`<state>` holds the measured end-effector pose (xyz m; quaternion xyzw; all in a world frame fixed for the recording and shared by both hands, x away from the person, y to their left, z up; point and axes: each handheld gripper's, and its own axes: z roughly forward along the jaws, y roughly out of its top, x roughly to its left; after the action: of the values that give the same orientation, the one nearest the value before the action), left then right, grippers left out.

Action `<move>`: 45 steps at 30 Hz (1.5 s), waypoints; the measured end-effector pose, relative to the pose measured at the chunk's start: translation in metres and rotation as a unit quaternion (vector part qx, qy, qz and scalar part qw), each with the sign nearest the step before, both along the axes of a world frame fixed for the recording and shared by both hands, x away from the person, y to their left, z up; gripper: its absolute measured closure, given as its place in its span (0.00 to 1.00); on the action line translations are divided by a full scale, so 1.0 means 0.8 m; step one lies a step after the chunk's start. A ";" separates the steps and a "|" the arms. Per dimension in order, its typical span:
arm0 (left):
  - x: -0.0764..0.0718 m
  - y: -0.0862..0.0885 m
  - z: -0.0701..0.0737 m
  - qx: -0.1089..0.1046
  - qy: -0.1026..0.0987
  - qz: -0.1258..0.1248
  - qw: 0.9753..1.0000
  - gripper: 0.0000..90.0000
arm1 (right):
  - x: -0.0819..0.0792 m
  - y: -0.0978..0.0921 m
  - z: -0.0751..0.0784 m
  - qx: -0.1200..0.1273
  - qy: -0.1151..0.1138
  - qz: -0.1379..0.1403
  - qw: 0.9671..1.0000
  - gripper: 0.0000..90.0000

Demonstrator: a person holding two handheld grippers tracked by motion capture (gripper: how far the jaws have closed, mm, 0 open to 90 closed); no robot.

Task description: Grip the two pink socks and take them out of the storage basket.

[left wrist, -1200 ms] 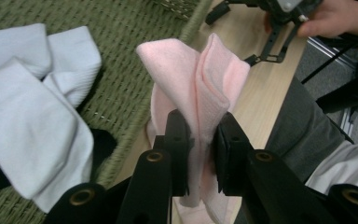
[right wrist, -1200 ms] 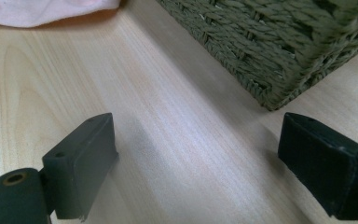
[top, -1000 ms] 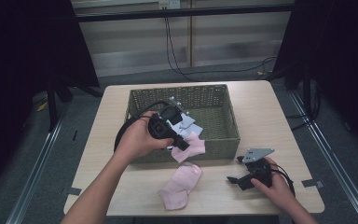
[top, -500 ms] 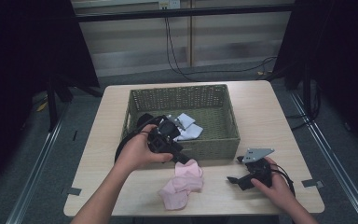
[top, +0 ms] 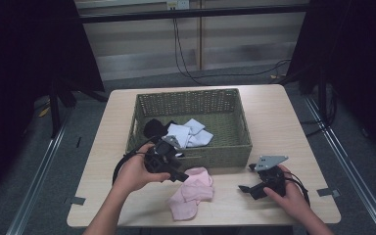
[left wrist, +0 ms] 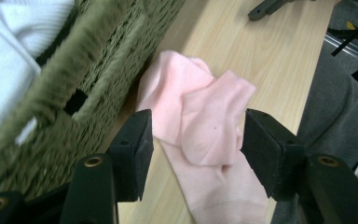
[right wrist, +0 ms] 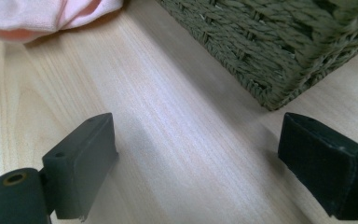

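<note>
Two tools here, both with jaws spread wide and gripping nothing. No readable writing anywhere. The left tool (left wrist: 193,140) hovers over the pink socks (top: 192,192), piled on the bench (top: 293,127) against the green wicker basket (top: 191,100). White and black socks (top: 188,133) sit inside. The right tool (top: 247,187) rests on bare wood.

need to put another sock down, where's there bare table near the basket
Bare wood lies between the pink socks and the right gripper, and on the table at both sides of the basket. Crowded: the front edge by the left gripper, jaws open over the socks.
</note>
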<state>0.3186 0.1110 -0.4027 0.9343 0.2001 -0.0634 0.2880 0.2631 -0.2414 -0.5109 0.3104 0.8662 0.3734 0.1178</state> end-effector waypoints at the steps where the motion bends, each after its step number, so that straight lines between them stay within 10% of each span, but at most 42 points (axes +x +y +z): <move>1: -0.001 0.003 -0.003 -0.004 0.000 0.002 1.000 0.47 | 0.000 0.000 0.000 0.000 0.000 0.000 1.000 0.12; 30: -0.015 0.067 -0.083 -0.013 -0.019 0.015 1.000 0.41 | 0.000 0.000 0.000 0.000 0.000 -0.002 1.000 0.12; 45: -0.020 0.092 -0.115 -0.039 -0.104 -0.004 0.994 0.32 | 0.000 0.000 0.000 0.000 0.000 -0.003 1.000 0.12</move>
<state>0.3027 0.1843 -0.4944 0.9248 0.1625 0.0250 0.3430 0.2628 -0.2412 -0.5109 0.3126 0.8654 0.3731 0.1191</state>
